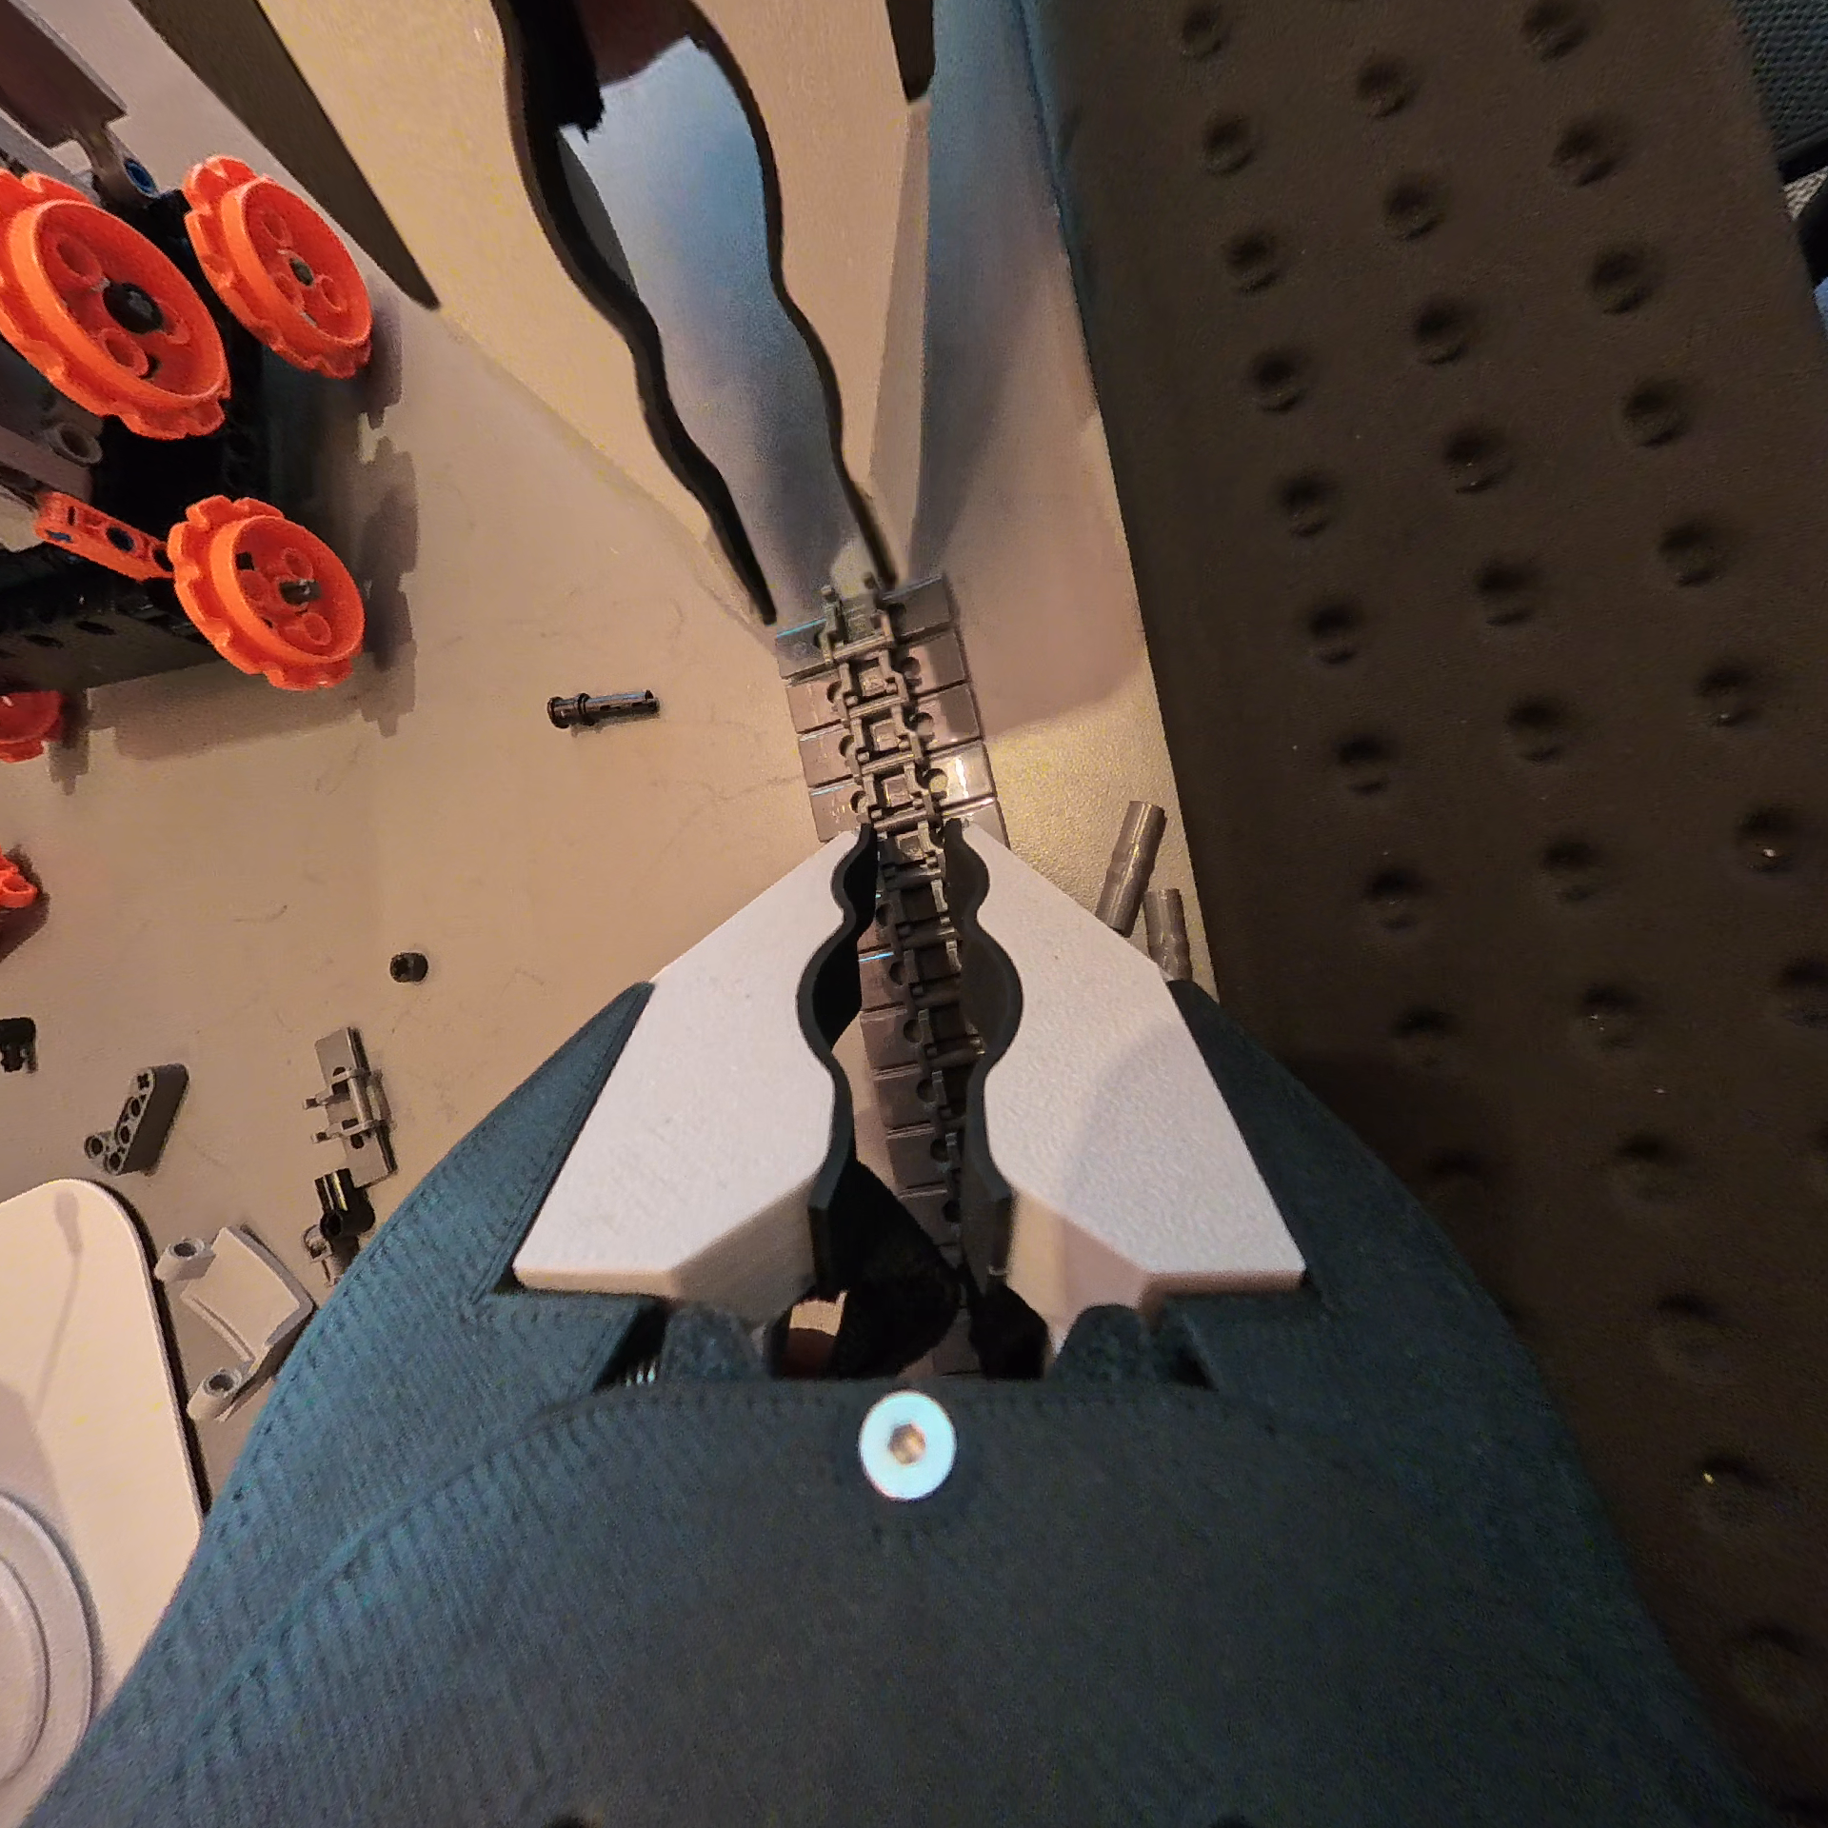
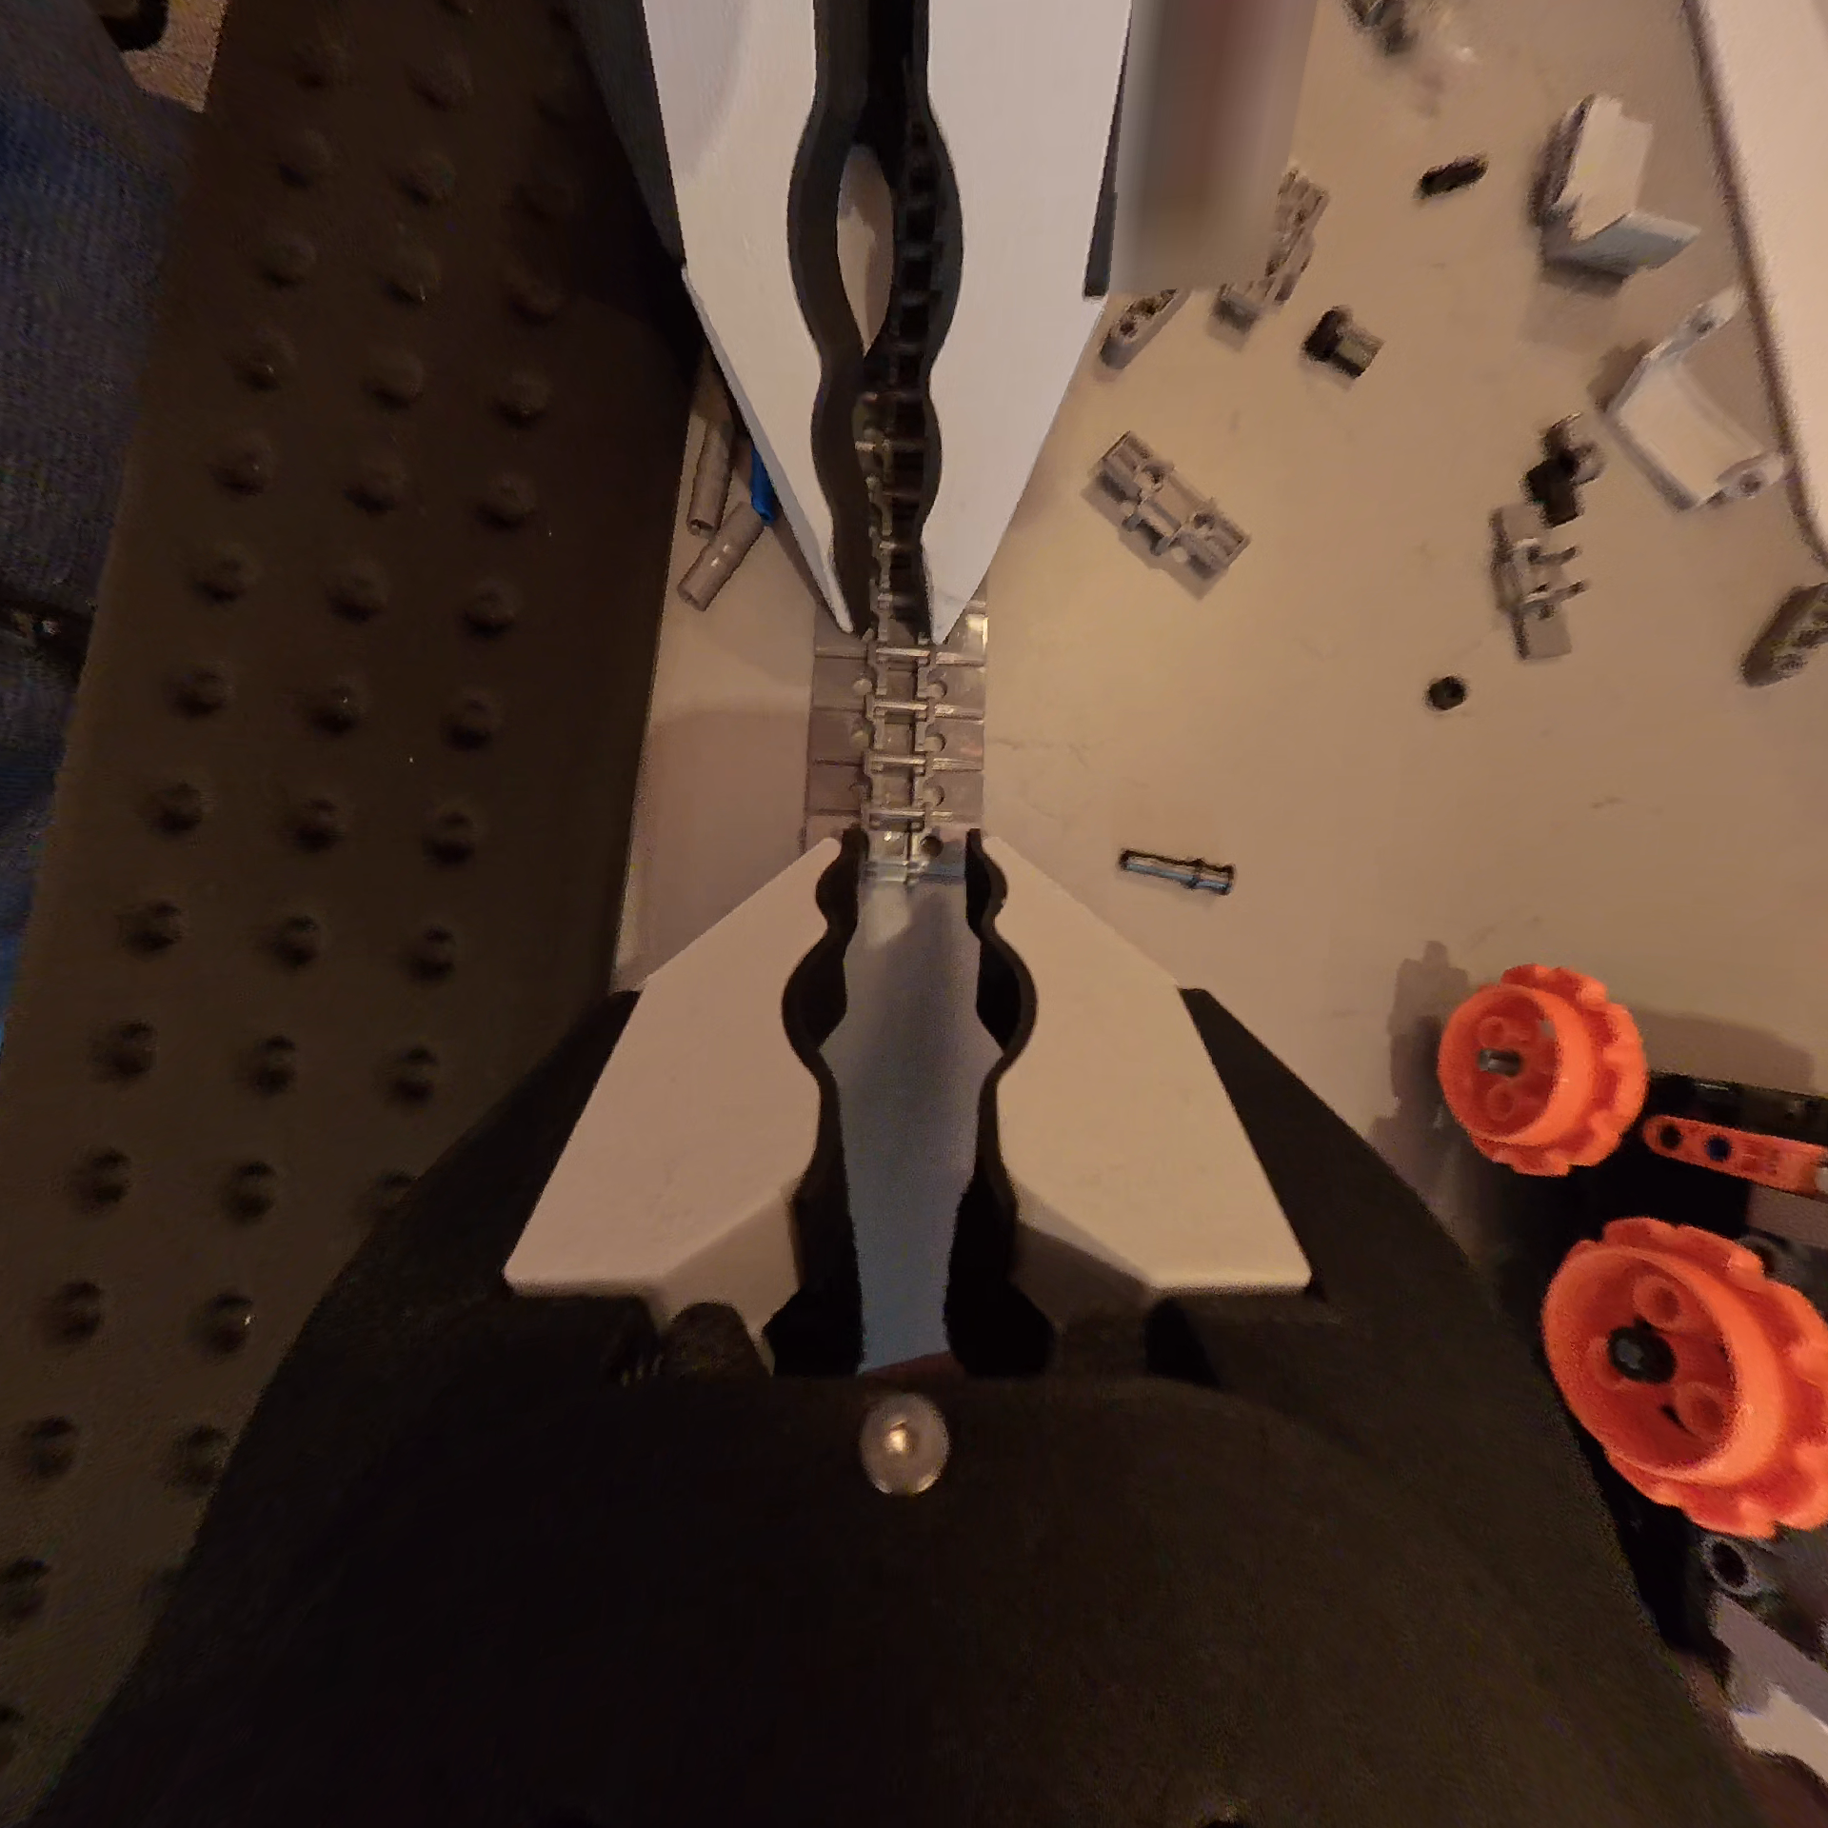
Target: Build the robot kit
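The dark studded baseplate (image 1: 1484, 692) is lying along one side of the beige tabletop (image 1: 554, 890), with the tracked model on orange sprocket wheels (image 1: 109, 307) parked well apart at the far side. A grey link-tread chain (image 1: 885, 732) is being stretched just above the tabletop between the two tools: the left gripper (image 1: 908, 846) is being held narrowed around one length of it, which runs back between the jaws, and the right gripper (image 2: 905, 841) is being closed on the opposite end link. Whether the pads are truly biting cannot be told. A short grey tread link (image 2: 1167, 514), grey tube connectors (image 1: 1138, 870) and a black pin (image 1: 603, 706) are lying scattered nearby. Judged risk: if the tools are pulled apart or twisted, links are likely being unclipped, or the thin end link is slipping free and dropping among the loose parts.
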A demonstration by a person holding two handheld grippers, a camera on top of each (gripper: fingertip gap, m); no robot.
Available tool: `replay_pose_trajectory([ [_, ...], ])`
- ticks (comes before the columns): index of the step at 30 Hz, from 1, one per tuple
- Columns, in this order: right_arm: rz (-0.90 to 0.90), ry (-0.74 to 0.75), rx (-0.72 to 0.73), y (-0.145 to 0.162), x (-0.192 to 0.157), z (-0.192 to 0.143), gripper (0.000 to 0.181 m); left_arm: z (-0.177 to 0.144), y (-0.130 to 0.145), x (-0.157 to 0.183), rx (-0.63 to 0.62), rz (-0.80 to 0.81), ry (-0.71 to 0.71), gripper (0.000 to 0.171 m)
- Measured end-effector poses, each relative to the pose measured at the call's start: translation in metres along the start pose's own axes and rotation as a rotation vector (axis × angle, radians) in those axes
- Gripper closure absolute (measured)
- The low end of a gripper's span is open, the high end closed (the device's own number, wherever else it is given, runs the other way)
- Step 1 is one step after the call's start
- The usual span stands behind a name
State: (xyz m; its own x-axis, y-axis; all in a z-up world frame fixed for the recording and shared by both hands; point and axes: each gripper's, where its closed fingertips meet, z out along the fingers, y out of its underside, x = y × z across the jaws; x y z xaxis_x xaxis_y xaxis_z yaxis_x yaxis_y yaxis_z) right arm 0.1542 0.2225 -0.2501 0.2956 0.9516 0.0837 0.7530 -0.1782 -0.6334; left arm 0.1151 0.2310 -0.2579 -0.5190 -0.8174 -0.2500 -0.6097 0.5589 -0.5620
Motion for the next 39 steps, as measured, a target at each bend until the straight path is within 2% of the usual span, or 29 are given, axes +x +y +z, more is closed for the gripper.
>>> replay_pose_trajectory([
  [2,-0.014,0.024,0.046,-0.008,0.002,-0.003,0.181,0.0,0.0,0.0,-0.001,0.0,-0.002,0.159],
  [12,-0.032,0.022,-0.002,-0.006,0.0,0.011,0.181,0.001,-0.001,0.0,0.004,-0.004,0.002,0.159],
  [22,-0.017,0.004,0.002,-0.006,0.001,0.002,0.181,0.001,-0.001,0.0,0.013,-0.009,0.009,0.159],
  [31,-0.06,-0.012,-0.076,-0.002,-0.001,0.007,0.181,0.001,-0.001,0.001,0.017,-0.016,0.015,0.159],
  [39,-0.03,-0.058,-0.174,-0.001,-0.002,0.008,0.181,-0.003,0.002,0.003,-0.001,-0.023,0.017,0.156],
])
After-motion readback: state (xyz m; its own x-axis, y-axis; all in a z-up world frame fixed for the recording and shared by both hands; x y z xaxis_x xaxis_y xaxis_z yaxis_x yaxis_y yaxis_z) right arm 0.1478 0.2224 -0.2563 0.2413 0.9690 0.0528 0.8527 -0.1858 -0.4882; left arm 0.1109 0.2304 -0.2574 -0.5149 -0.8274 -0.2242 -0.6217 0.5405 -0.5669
